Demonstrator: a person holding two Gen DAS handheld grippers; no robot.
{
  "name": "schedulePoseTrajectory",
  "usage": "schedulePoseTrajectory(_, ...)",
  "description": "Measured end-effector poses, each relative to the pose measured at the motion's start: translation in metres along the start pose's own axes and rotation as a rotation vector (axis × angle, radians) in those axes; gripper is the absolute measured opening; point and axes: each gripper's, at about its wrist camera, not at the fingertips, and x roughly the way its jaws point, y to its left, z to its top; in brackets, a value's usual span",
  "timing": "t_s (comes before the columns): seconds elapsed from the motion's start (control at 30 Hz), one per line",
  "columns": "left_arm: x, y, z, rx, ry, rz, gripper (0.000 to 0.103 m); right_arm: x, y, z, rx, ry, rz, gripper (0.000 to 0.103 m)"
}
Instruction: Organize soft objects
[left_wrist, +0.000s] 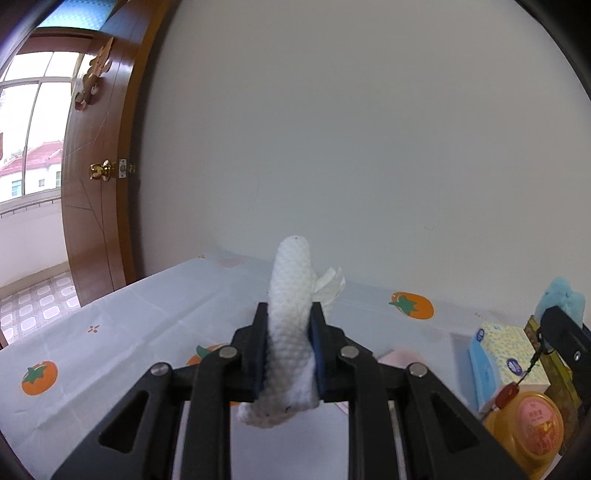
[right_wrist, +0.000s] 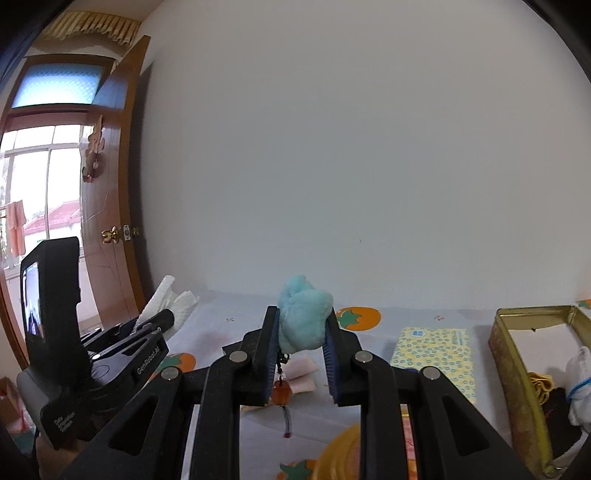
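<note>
Two jaws-held toys, white knit toy (left_wrist: 290, 317) lower end hidden

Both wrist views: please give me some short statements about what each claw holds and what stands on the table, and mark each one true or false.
1. The left claw is shut on a white knitted toy. True.
2. The right claw is empty. False: it is shut on a blue plush with a red charm hanging under it.
3. The gold tin has its lid on. False: it is open, with soft things inside.
4. A tissue pack lies on the table beside the tin. True.
5. The tablecloth is plain. False: it has orange fruit prints.
</note>
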Motion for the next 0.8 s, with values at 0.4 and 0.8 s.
schedulePoseTrajectory(0.4, -0.021, -0.023, -0.009, 0.008, -0.004, -0.054, 0.019, -0.031, -0.032, -0.001, -0.049, -0.024, -0.093, 0.024)
schedulePoseTrajectory(0.8, -0.033, -0.041, -0.015, 0.017, -0.007, -0.095, 0.019, -0.061, -0.063, 0.000, -0.031, -0.085, -0.129, 0.024)
